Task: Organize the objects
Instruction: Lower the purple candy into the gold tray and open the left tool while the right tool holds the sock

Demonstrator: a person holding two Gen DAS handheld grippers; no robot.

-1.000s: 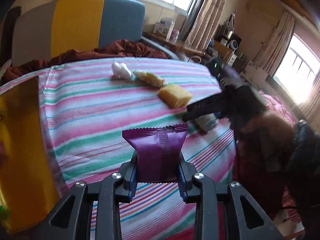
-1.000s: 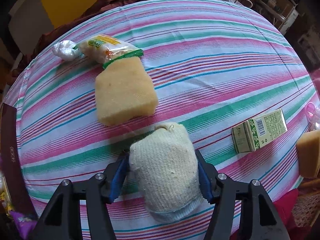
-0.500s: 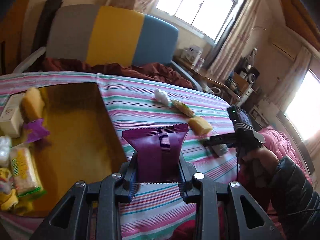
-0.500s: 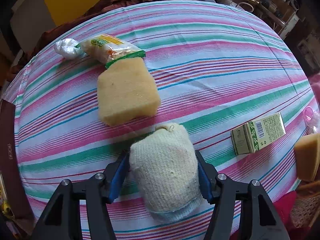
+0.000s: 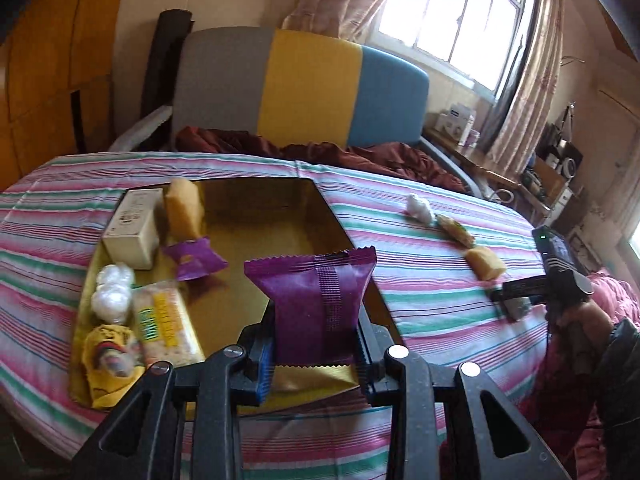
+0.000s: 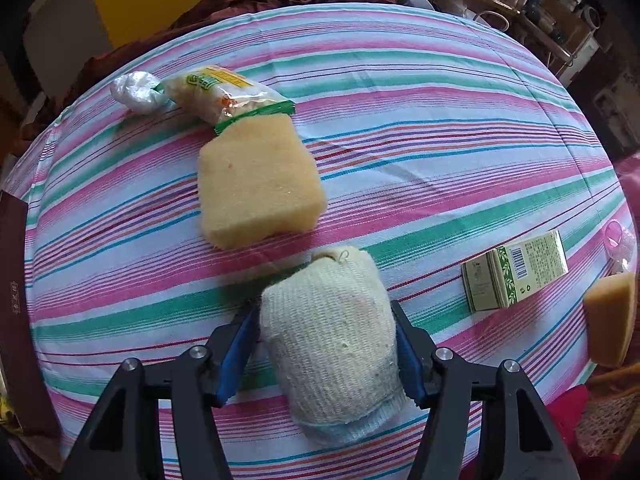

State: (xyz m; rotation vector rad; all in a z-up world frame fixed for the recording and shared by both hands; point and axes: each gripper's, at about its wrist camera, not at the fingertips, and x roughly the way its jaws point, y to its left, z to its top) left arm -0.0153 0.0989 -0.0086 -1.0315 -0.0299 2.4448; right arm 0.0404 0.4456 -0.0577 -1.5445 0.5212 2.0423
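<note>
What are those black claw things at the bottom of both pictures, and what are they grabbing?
They are grippers, hand-held tongs a person squeezes. Each carries a camera looking along its fingers, so each picture is one gripper's own view. The left gripper pinches a purple snack packet over a gold tray already holding snacks and a small box. The right gripper holds a knitted cloth bundle. On the striped tablecloth lie a yellow sponge, a wrapped snack and a green carton.

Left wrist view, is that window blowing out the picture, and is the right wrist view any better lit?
Left wrist view: the window is blown out white, and the gold tray glares. Right wrist view: evenly lit, soft shadow beside the sponge, striped cloth bowed by fisheye.
</note>
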